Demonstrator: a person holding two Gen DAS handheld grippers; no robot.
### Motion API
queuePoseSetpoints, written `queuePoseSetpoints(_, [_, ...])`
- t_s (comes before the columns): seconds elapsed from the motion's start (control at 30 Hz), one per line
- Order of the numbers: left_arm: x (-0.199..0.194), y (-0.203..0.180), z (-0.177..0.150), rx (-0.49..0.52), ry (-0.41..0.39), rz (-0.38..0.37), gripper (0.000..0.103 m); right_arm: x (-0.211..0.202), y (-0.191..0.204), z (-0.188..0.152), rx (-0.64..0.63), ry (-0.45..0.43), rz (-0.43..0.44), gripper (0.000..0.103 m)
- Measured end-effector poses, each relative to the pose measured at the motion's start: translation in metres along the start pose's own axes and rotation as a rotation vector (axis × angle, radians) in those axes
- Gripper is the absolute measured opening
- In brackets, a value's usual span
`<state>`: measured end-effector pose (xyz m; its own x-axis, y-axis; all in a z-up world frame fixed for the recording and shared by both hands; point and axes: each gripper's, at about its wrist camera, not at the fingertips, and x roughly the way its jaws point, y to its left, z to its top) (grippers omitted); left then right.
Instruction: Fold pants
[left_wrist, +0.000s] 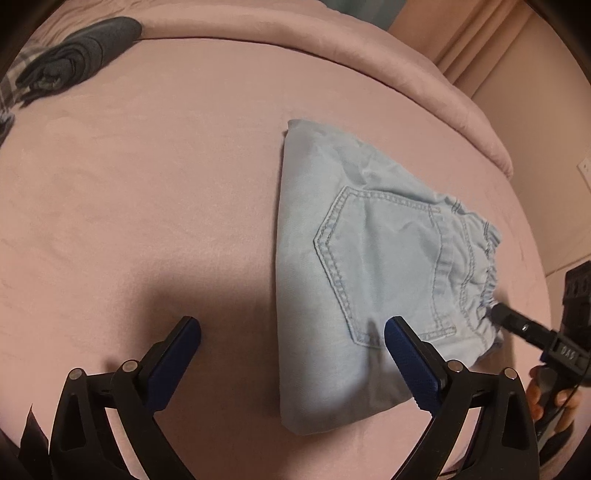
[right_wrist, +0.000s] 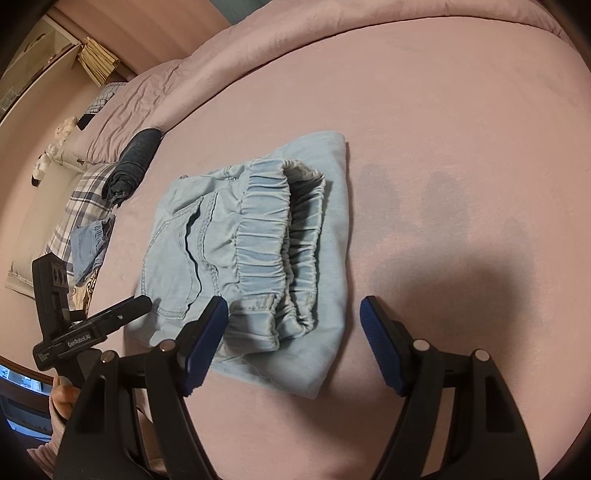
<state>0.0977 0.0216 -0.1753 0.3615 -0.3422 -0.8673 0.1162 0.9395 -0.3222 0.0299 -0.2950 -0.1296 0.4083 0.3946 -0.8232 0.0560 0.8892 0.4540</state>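
Observation:
Light blue pants (left_wrist: 369, 258) lie folded into a compact stack on the pink bed sheet (left_wrist: 147, 184), back pocket up. In the right wrist view the pants (right_wrist: 240, 240) show their gathered elastic waistband toward me. My left gripper (left_wrist: 291, 328) hangs open above the stack's near left edge, its right finger over the cloth. My right gripper (right_wrist: 293, 306) is open above the waistband's near corner, not pressing on it. A finger (left_wrist: 502, 315) of the right gripper reaches the waistband's edge. A finger (right_wrist: 136, 304) of the left gripper sits at the pocket side.
A dark grey rolled garment (left_wrist: 85, 51) lies at the far left of the bed, also visible as the grey roll (right_wrist: 129, 166). Beside it are a plaid cloth (right_wrist: 85, 210) and a small blue denim piece (right_wrist: 90, 243). A bunched pink duvet (left_wrist: 332, 48) lines the far edge.

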Motion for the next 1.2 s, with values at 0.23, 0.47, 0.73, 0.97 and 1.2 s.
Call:
queuePoseSetpoints(0.23, [0.004, 0.015, 0.009, -0.063, 0.049, -0.137, 0.101, 0.007, 0.005, 0.003, -0.019, 0.022, -0.005, 0.083])
queuePoseSetpoints(0.47, [0.007, 0.045, 0.023, -0.236, 0.103, -0.349, 0.102, 0.020, 0.013, 0.012, -0.055, 0.055, -0.003, 0.087])
queuePoseSetpoints(0.73, [0.010, 0.042, 0.024, -0.243, 0.129, -0.431, 0.102, 0.027, 0.016, 0.016, -0.066, 0.058, 0.024, 0.088])
queuePoseSetpoints(0.97, [0.014, 0.032, 0.022, -0.261, 0.111, -0.438, 0.095, 0.027, 0.019, 0.011, -0.079, 0.034, 0.039, 0.074])
queuePoseSetpoints(1.2, [0.017, 0.048, 0.018, -0.309, 0.142, -0.360, 0.031, 0.026, 0.012, 0.010, -0.051, 0.020, 0.055, 0.063])
